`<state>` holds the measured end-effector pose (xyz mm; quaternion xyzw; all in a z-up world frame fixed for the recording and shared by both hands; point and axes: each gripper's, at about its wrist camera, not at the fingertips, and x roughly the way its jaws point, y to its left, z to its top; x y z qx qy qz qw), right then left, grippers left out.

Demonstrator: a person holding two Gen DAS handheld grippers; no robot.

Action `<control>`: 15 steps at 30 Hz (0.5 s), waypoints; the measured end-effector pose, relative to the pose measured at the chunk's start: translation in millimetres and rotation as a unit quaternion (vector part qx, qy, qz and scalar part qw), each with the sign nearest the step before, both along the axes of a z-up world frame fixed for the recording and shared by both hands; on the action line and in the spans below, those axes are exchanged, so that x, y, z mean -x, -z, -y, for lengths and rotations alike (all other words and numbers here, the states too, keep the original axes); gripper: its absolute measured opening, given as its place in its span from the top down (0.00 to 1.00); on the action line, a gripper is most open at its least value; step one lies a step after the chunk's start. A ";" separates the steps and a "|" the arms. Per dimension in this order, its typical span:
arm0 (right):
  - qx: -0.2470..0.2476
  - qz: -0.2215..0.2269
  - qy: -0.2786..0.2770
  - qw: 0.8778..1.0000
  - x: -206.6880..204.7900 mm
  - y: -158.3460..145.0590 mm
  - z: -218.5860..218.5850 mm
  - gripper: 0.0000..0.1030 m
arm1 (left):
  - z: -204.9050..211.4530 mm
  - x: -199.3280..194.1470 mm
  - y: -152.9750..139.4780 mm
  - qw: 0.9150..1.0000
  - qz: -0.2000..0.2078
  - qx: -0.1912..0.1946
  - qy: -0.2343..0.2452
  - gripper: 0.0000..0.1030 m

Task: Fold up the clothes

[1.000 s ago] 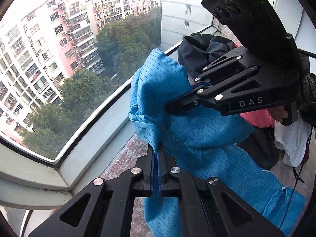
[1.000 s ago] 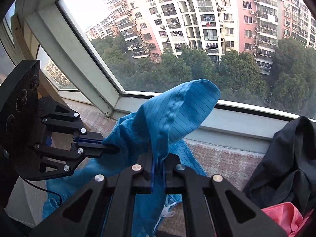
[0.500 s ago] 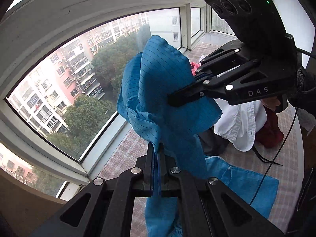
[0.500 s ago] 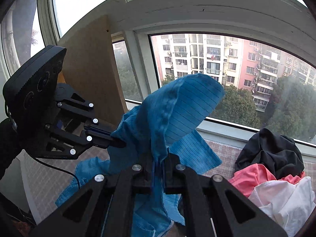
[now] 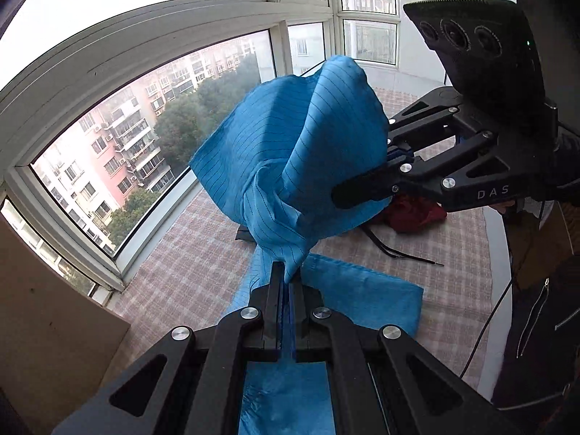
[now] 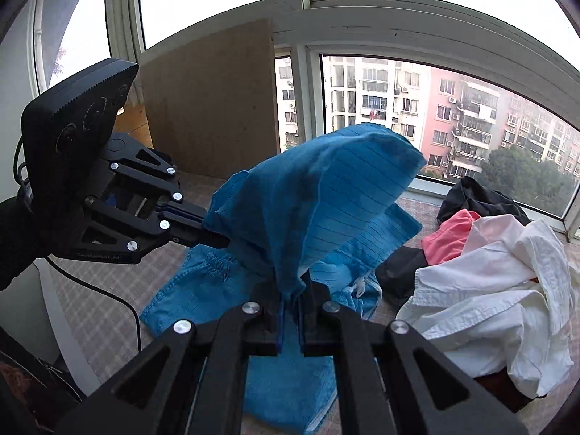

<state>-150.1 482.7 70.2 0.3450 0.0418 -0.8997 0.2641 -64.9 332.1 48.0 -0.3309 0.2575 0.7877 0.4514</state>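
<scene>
My left gripper (image 5: 286,282) is clamped on a pinch of the blue garment (image 5: 301,152), the fabric caught between its two closed fingers and billowing up ahead of them. My right gripper (image 6: 290,297) is clamped on another pinch of the same garment, and from its camera I see the left gripper coming in from the left, its tips buried in the blue fold. From the left camera the right gripper (image 5: 362,190) reaches in from the right, pressed into the cloth at about mid-height. The raised part of the garment forms a peaked hump between the two grippers, while the rest trails down and lies flat on the checked cover (image 5: 188,253) below and just ahead of my tools. To the right of the right gripper sits a heap of clothes: a white shirt (image 6: 500,282) nearest, a pink piece (image 6: 449,235) and a black one (image 6: 478,195) beyond it. Ahead stands the window (image 6: 453,116), with a brown board (image 6: 214,108) leaning to the left.
</scene>
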 end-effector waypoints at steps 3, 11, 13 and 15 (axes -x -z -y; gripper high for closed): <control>-0.007 0.033 0.006 0.999 -25.2 39.8 3.7 0.95 | 6.6 -33.5 36.1 1.000 0.017 0.014 0.006 0.99; -0.136 0.086 -0.009 0.987 -48.1 101.0 4.0 0.89 | 12.3 -76.2 140.8 0.993 0.099 0.058 -0.019 0.97; -0.168 0.099 -0.013 0.981 -53.9 116.3 4.0 0.87 | 17.5 -78.2 147.2 0.991 0.118 0.056 -0.026 0.96; -0.200 0.112 -0.017 0.973 -59.6 131.7 4.1 0.86 | 25.2 -80.9 148.1 0.989 0.133 0.051 -0.031 0.96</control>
